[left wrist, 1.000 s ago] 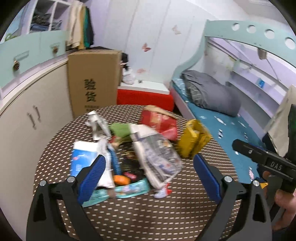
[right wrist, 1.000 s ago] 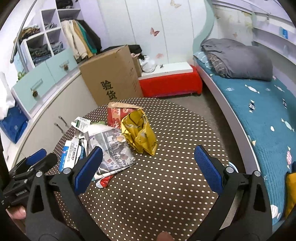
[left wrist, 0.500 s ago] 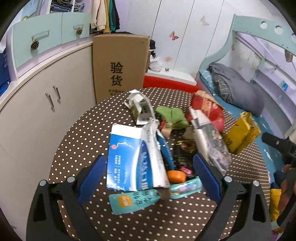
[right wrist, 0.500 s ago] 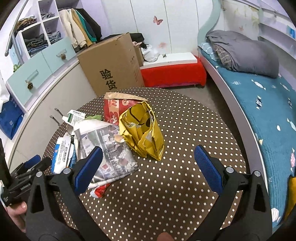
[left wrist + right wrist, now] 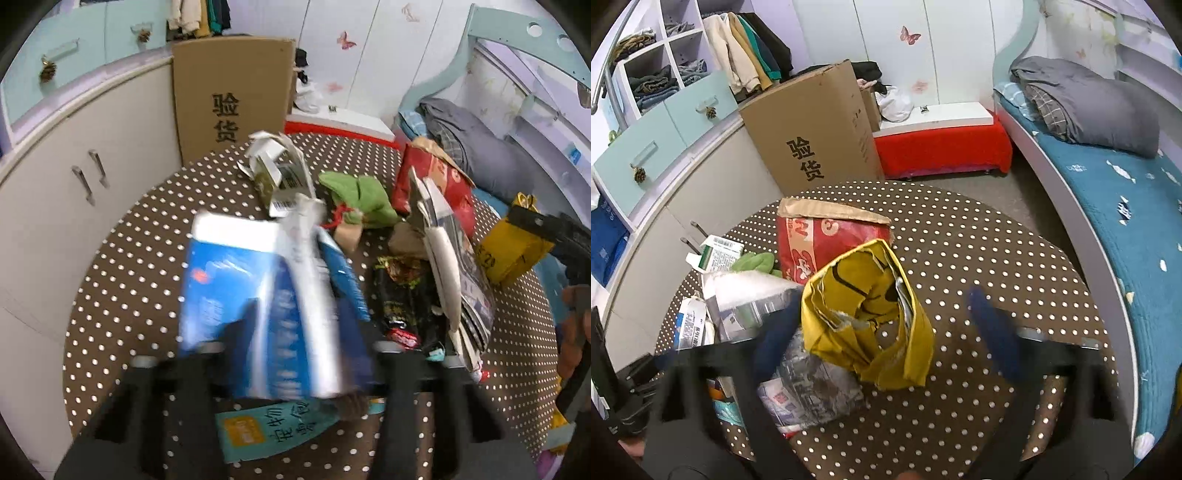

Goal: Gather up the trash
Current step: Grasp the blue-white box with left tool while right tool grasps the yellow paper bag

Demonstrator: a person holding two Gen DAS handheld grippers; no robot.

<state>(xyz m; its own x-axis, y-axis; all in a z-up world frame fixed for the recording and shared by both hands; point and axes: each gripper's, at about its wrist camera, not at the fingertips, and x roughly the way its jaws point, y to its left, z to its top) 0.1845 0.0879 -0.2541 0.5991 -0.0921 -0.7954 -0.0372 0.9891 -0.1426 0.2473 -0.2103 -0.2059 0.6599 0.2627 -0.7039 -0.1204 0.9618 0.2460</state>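
A pile of trash lies on a round brown dotted table (image 5: 122, 266). My left gripper (image 5: 295, 343) is open, its jaws either side of a blue and white carton (image 5: 236, 295); the fingers are blurred and partly hidden by it. A teal wrapper (image 5: 273, 430) lies below. My right gripper (image 5: 886, 332) is open around a crumpled yellow bag (image 5: 871, 317), with blurred blue pads (image 5: 993, 332). A red bag (image 5: 827, 240), a grey newspaper packet (image 5: 809, 384) and a green cloth (image 5: 362, 199) lie nearby.
A tall cardboard box (image 5: 812, 133) stands behind the table beside white cabinets (image 5: 74, 166). A red bench (image 5: 942, 147) and a bed with blue cover (image 5: 1126, 206) are at the right. The right part of the table (image 5: 997, 240) shows bare cloth.
Both grippers have moved forward and down toward the pile. The left now straddles the blue carton, the right straddles the yellow bag. Both views are motion-blurred.
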